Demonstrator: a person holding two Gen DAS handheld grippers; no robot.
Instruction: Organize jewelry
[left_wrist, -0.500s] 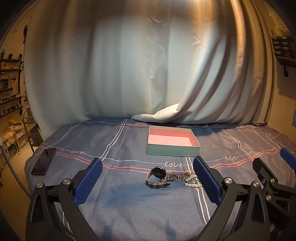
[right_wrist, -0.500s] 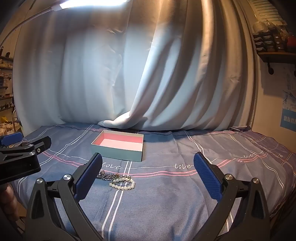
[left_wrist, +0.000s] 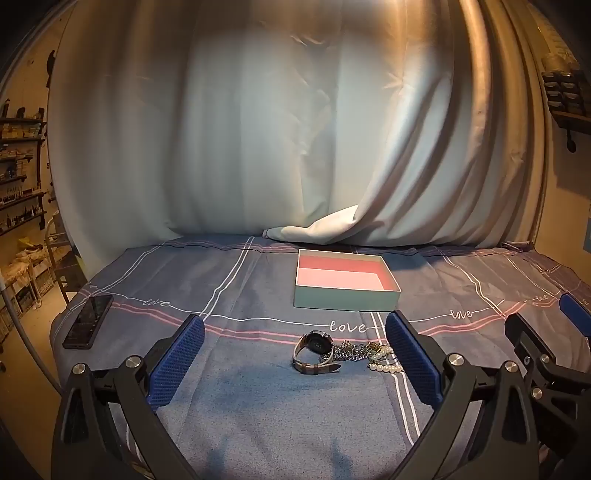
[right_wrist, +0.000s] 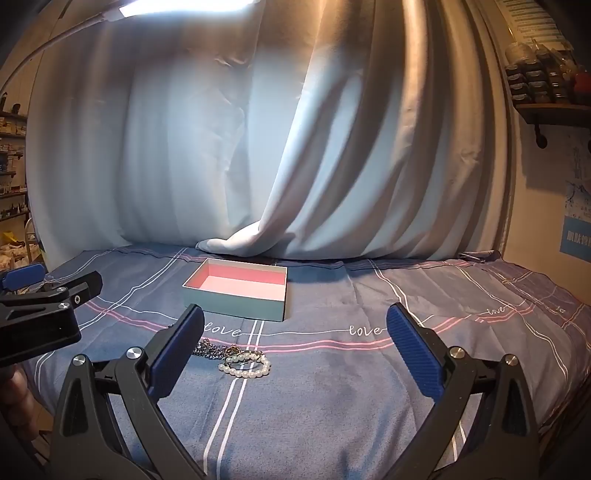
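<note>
A wristwatch (left_wrist: 316, 351), a silver chain (left_wrist: 347, 350) and a pearl bracelet (left_wrist: 384, 362) lie together on the blue cloth. A teal box with a pink inside (left_wrist: 345, 282) stands open just behind them. My left gripper (left_wrist: 295, 354) is open and empty, with the watch between its fingers' line of sight, a little ahead. My right gripper (right_wrist: 295, 347) is open and empty; the pearl bracelet (right_wrist: 245, 363) and chain (right_wrist: 212, 349) lie near its left finger, the box (right_wrist: 240, 286) behind. The watch is hidden in the right wrist view.
A black phone (left_wrist: 88, 321) lies at the cloth's left edge. A pale curtain (left_wrist: 295, 147) hangs behind the table and drapes onto it. Shelves (right_wrist: 546, 96) hang on the right wall. The other gripper shows at each view's side (right_wrist: 40, 306).
Both views are almost unchanged; the grippers have barely shifted and the jewelry and box lie as before.
</note>
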